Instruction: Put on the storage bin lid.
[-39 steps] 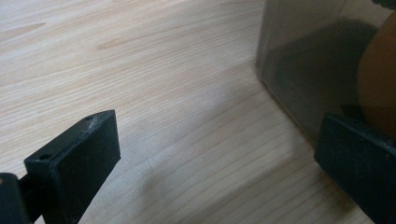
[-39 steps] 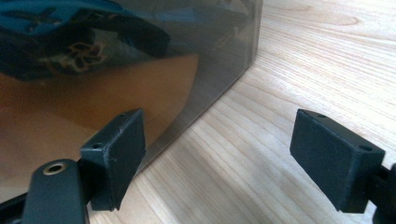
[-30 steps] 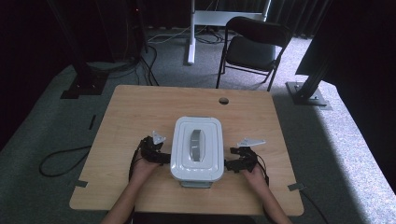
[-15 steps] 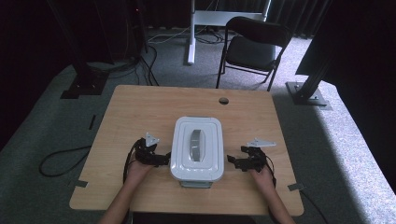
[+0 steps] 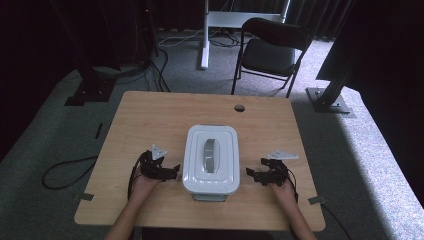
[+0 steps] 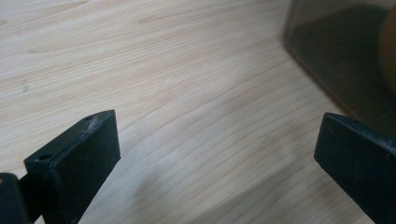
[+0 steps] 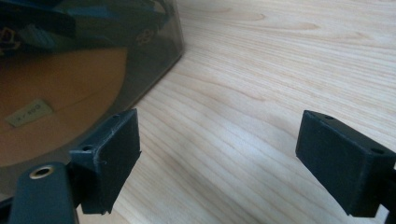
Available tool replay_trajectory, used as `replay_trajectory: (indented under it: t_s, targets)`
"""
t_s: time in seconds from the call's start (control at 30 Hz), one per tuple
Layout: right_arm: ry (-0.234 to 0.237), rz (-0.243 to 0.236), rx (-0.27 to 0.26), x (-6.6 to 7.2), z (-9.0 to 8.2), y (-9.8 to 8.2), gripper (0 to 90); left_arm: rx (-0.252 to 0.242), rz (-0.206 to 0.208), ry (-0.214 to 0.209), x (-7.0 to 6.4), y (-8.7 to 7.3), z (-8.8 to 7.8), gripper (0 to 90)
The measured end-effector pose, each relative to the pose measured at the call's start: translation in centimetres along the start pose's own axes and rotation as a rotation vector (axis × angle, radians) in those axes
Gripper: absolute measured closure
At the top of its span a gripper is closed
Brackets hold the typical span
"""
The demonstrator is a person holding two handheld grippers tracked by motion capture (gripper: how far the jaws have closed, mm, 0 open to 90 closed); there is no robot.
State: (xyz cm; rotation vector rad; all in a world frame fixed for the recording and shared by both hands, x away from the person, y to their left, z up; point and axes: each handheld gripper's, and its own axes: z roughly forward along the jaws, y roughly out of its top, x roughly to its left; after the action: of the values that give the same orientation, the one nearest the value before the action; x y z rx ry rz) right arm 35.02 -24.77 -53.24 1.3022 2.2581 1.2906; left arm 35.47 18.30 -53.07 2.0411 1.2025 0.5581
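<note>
A storage box with a white lid (image 5: 210, 158) and a grey handle stands near the front middle of the wooden table (image 5: 150, 112). Its tinted clear wall (image 7: 84, 70) shows in the right gripper view with orange and dark contents behind it, and as a dark wall (image 6: 341, 56) in the left gripper view. My left gripper (image 5: 172, 172) rests just left of the box, open, jaws empty over bare wood (image 6: 215, 154). My right gripper (image 5: 250, 175) sits a little off the box's right side, open and empty (image 7: 219, 158).
A round cable hole (image 5: 239, 107) lies near the table's far edge. Behind the table stand a black folding chair (image 5: 272, 50) and a white stand (image 5: 205, 35). Dark metal posts (image 5: 332, 85) flank the table on grey carpet.
Both grippers have drawn away sideways from the box: the left a little to the left, the right farther to the right. The box has not moved.
</note>
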Motion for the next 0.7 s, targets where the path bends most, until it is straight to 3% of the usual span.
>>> replay_trajectory:
  t_s: [0.7]
  targets:
    - [-0.1, 0.015, -0.042, -1.0, -2.5, -1.3, 13.0, 0.012, -0.088, 0.07, 3.3, -3.8, -2.9, 0.7]
